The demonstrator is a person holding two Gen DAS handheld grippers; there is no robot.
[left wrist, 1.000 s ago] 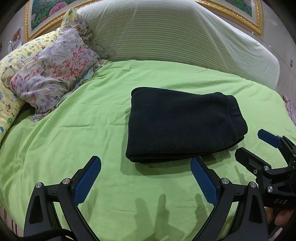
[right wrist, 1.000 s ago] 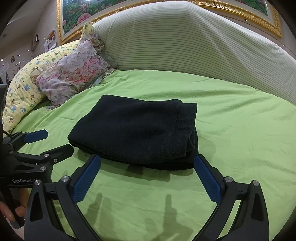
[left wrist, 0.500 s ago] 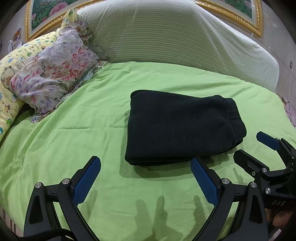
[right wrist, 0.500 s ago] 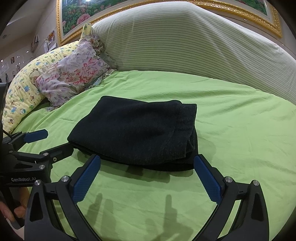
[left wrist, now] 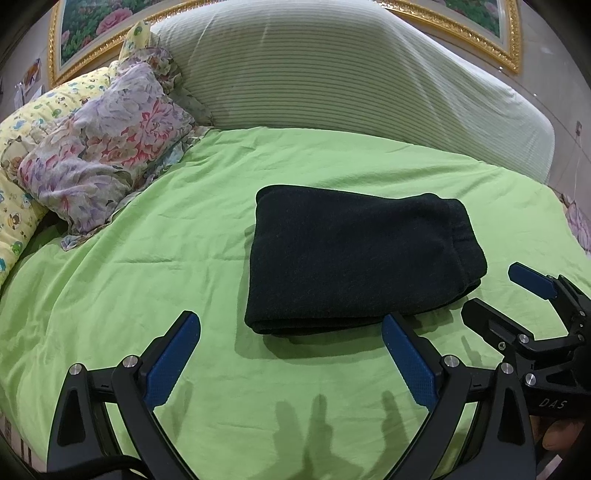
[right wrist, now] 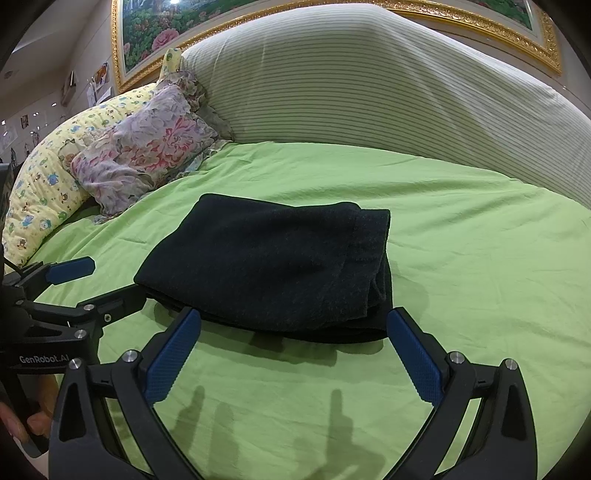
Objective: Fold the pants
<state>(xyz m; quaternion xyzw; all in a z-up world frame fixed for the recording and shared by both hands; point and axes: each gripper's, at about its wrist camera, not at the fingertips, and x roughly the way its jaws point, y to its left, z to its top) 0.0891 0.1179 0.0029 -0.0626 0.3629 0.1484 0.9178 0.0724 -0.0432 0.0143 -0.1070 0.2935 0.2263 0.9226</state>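
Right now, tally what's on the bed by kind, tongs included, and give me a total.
Folded black pants: 1
Floral pillow: 1
Yellow cartoon-print pillow: 1
Striped bolster: 1
Tongs, both open and holding nothing: 2, left tongs and right tongs
Total: 6

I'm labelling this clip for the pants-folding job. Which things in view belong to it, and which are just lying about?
Part of the job:
- dark pants, folded, lying on the green sheet
- left gripper, open
- right gripper, open

Just lying about:
- floral pillow
- yellow cartoon-print pillow
- striped bolster
- gold-framed picture
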